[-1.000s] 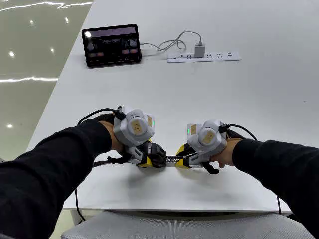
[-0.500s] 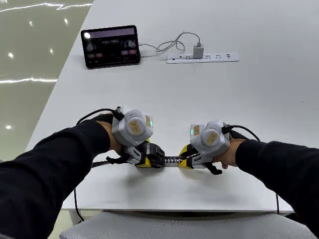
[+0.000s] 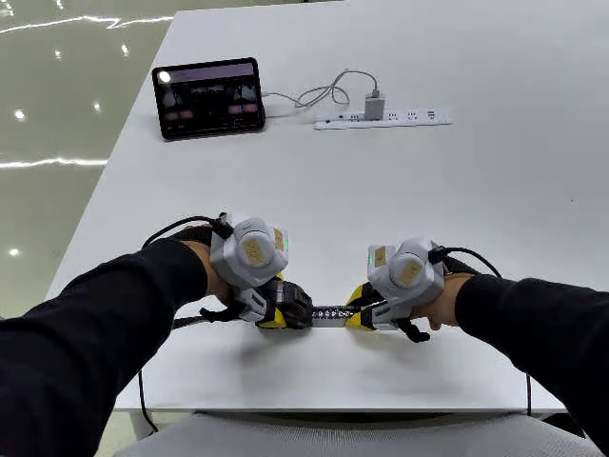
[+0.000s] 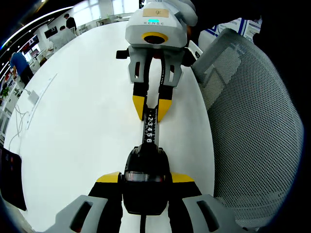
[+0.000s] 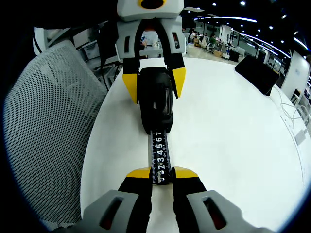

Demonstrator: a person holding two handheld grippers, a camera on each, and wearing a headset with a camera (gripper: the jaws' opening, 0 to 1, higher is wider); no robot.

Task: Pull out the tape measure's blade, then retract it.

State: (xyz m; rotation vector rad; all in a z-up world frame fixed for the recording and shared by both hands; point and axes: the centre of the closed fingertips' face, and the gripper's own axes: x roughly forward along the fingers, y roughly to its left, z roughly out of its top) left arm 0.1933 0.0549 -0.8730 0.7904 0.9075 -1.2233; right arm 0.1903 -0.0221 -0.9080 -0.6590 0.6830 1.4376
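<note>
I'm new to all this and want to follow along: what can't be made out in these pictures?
Tip of the blade: right gripper view, hidden between the jaws of the right gripper.
Sides of the tape measure case: left gripper view, covered by the jaws of the left gripper.
Screen of the tablet: head view, too small to read.

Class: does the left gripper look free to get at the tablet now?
Probably not: the left gripper is shut on the tape measure, and the tablet lies far up the table.
</note>
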